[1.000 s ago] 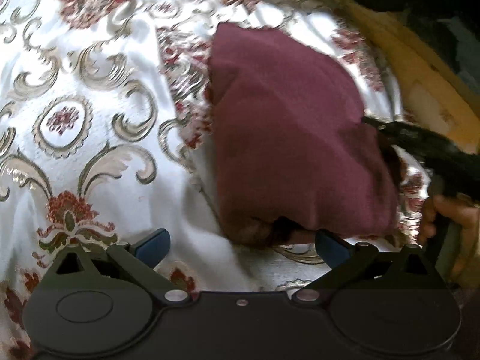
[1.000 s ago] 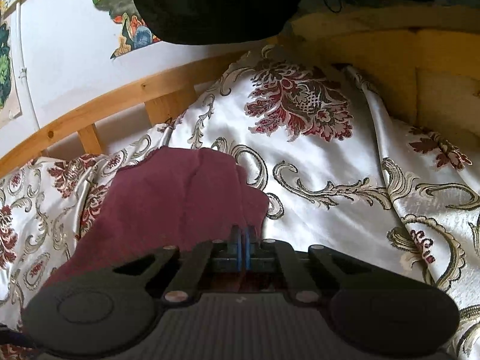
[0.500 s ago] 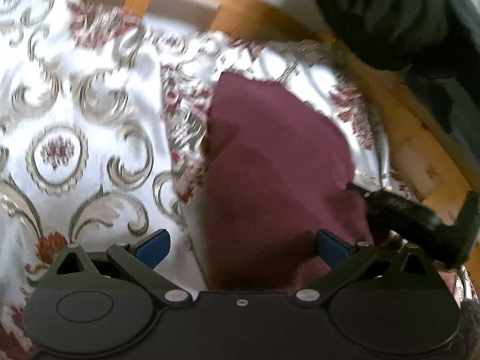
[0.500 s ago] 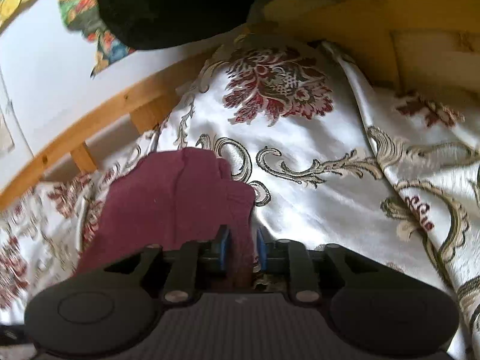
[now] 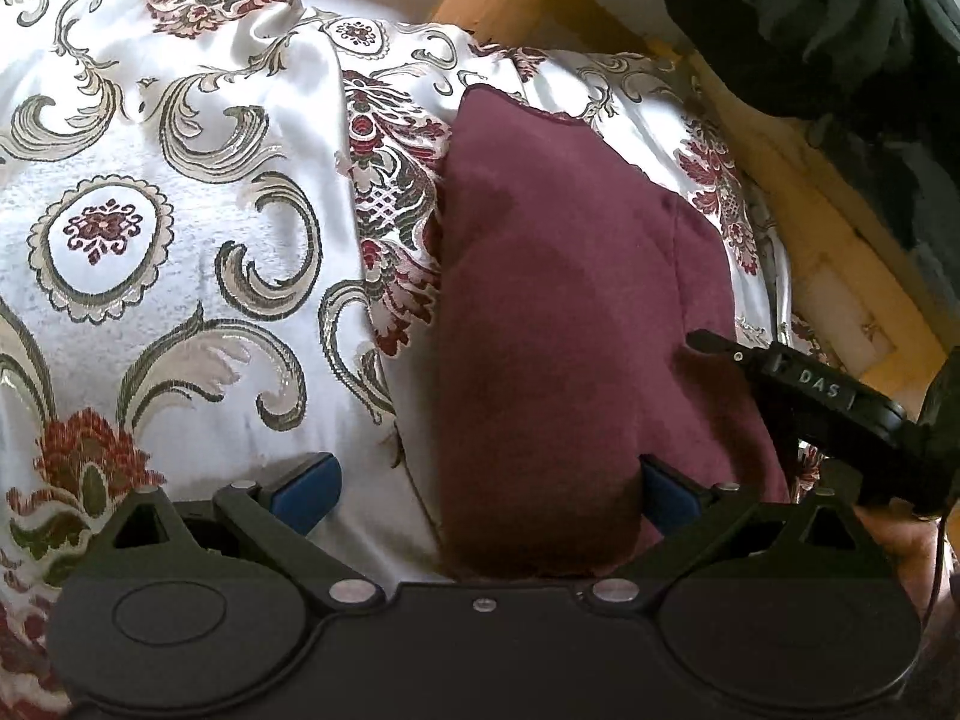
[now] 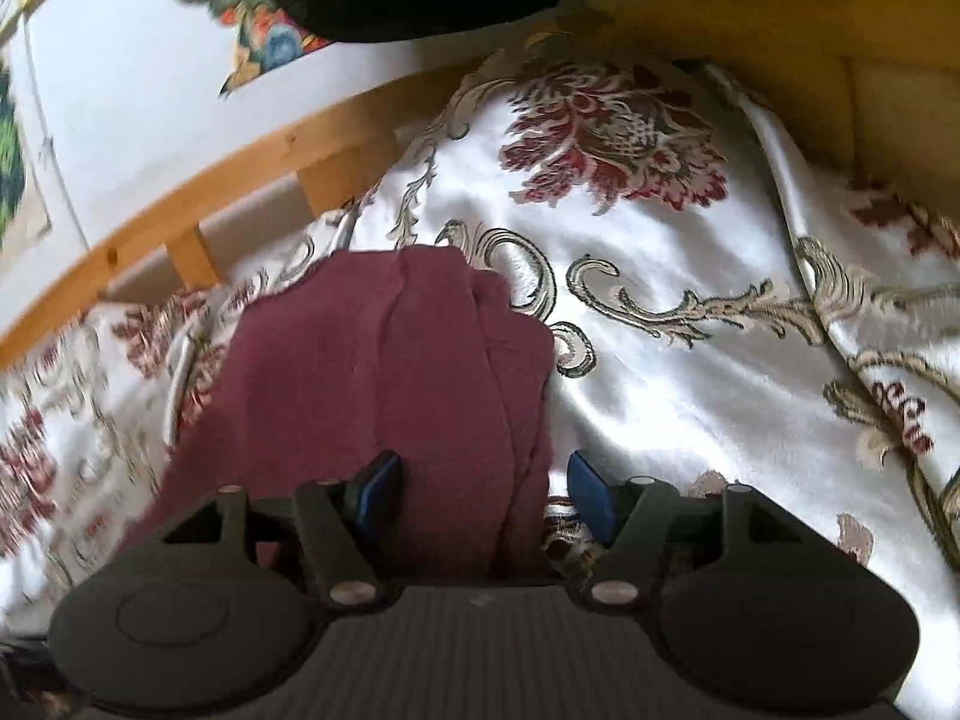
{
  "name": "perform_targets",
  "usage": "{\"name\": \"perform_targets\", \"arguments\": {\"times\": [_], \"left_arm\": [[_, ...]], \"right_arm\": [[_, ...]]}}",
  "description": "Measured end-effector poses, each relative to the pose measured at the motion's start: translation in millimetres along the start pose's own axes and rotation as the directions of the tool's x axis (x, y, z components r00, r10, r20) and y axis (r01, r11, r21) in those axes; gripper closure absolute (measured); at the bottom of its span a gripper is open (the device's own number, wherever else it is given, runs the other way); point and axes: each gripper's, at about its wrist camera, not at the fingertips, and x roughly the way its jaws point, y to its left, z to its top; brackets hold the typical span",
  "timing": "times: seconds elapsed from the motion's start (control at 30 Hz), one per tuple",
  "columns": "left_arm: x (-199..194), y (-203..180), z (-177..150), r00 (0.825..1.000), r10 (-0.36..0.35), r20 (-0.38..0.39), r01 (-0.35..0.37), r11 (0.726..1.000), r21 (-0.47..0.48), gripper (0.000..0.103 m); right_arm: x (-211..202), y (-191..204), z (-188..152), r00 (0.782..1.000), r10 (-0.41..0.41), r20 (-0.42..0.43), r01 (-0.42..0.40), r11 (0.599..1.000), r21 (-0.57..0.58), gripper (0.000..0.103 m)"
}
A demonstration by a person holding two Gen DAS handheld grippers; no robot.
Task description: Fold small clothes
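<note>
A folded maroon garment (image 5: 570,312) lies flat on a white bedspread with gold and red scrolls (image 5: 180,276). My left gripper (image 5: 486,492) stands wide open over the garment's near end. The cloth fills the right half of its gap, up against the right pad (image 5: 666,492). In the right wrist view the same garment (image 6: 390,372) runs away from my right gripper (image 6: 485,495). That gripper's jaws are opening; the garment's layered right edge lies between them, and neither blue pad presses on it. From the left wrist view, the right gripper (image 5: 810,384) sits at the garment's right side.
A wooden bed rail (image 6: 198,204) borders the bedspread at the back, with a white wall and colourful pictures (image 6: 264,42) behind. A dark bulky garment (image 5: 828,30) hangs over the far corner. A person's hand (image 5: 900,540) holds the right gripper.
My right gripper was shut on the garment's edge and has opened off it. My left gripper has moved in over the garment's near end, staying open.
</note>
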Motion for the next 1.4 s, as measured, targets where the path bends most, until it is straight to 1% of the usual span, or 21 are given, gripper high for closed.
{"name": "perform_targets", "arguments": {"times": [0.3,0.43,0.5,0.67,0.73,0.8,0.83,0.87,0.9,0.93,0.97,1.03,1.07,1.1,1.13,1.17,1.2,1.23,1.3,1.37,1.4], "left_arm": [[-1,-1,0,1.0,-0.001,0.002,0.001,1.0,0.006,0.001],[-2,-2,-2,1.0,-0.003,0.006,0.003,1.0,0.008,0.001],[-2,-2,-2,1.0,-0.004,0.01,0.004,1.0,0.012,0.001],[-8,-3,1,1.0,-0.006,0.014,0.006,1.0,-0.005,0.001],[-14,-8,3,0.999,-0.014,0.047,0.012,0.999,0.037,0.005],[-17,-18,5,0.997,-0.01,0.072,0.001,0.993,0.122,0.007],[-17,-23,6,0.997,-0.012,0.073,0.0,0.988,0.153,0.009],[-15,-26,8,0.998,-0.02,0.061,0.009,0.984,0.176,0.011],[-11,-28,11,0.999,-0.027,0.041,0.019,0.984,0.178,0.011],[-8,-27,13,0.999,-0.033,0.019,0.029,0.986,0.162,0.012],[-4,-23,16,0.999,-0.045,-0.001,0.045,0.992,0.121,0.012],[4,-12,20,0.996,-0.08,-0.036,0.081,0.996,0.028,0.012],[7,-8,21,0.994,-0.094,-0.052,0.094,0.996,-0.009,0.012],[10,-4,21,0.992,-0.108,-0.061,0.106,0.994,-0.032,0.012],[12,-3,22,0.991,-0.119,-0.064,0.117,0.992,-0.038,0.015],[12,-3,22,0.989,-0.131,-0.068,0.128,0.991,-0.038,0.026],[12,-4,22,0.986,-0.15,-0.077,0.148,0.988,-0.038,0.03],[11,-6,23,0.987,-0.143,-0.077,0.141,0.99,-0.033,0.033],[7,-13,24,0.99,-0.123,-0.075,0.123,0.992,0.001,0.039],[-1,-19,26,0.993,-0.11,-0.052,0.112,0.992,0.048,0.05],[-7,-24,27,0.994,-0.105,-0.033,0.107,0.991,0.083,0.05]], "right_arm": [[0,-2,-2,1.0,0.01,0.007,-0.01,1.0,0.007,0.036],[-1,-1,-2,1.0,0.005,0.008,-0.005,1.0,0.001,0.039],[-2,-2,-3,1.0,0.018,0.011,-0.018,1.0,0.01,0.041],[-1,-13,-2,0.996,0.077,0.054,-0.081,0.994,0.072,0.038],[1,-16,0,0.993,0.095,0.071,-0.101,0.991,0.086,0.038],[3,-16,0,0.991,0.106,0.082,-0.113,0.989,0.092,0.04],[5,-16,0,0.991,0.109,0.082,-0.117,0.989,0.092,0.043],[7,-15,-1,0.991,0.107,0.076,-0.114,0.989,0.092,0.044],[9,-15,-1,0.992,0.106,0.07,-0.112,0.989,0.092,0.046],[10,-15,-1,0.992,0.107,0.066,-0.113,0.989,0.095,0.047],[10,-15,-2,0.992,0.109,0.063,-0.115,0.988,0.101,0.048],[11,-17,-2,0.991,0.122,0.053,-0.128,0.984,0.125,0.056],[11,-18,-2,0.99,0.132,0.049,-0.138,0.98,0.147,0.058],[11,-20,-3,0.989,0.143,0.047,-0.149,0.974,0.172,0.064],[11,-22,-3,0.987,0.155,0.047,-0.161,0.967,0.195,0.068],[10,-22,-3,0.986,0.157,0.048,-0.163,0.965,0.204,0.07],[9,-20,-2,0.987,0.151,0.053,-0.159,0.967,0.2,0.075],[6,-16,-1,0.988,0.144,0.061,-0.153,0.972,0.18,0.077],[-1,-3,0,0.989,0.118,0.083,-0.127,0.986,0.109,0.079],[-11,14,1,0.987,0.104,0.122,-0.108,0.994,0.024,0.081],[-18,22,2,0.984,0.109,0.143,-0.108,0.994,-0.014,0.081]]}}
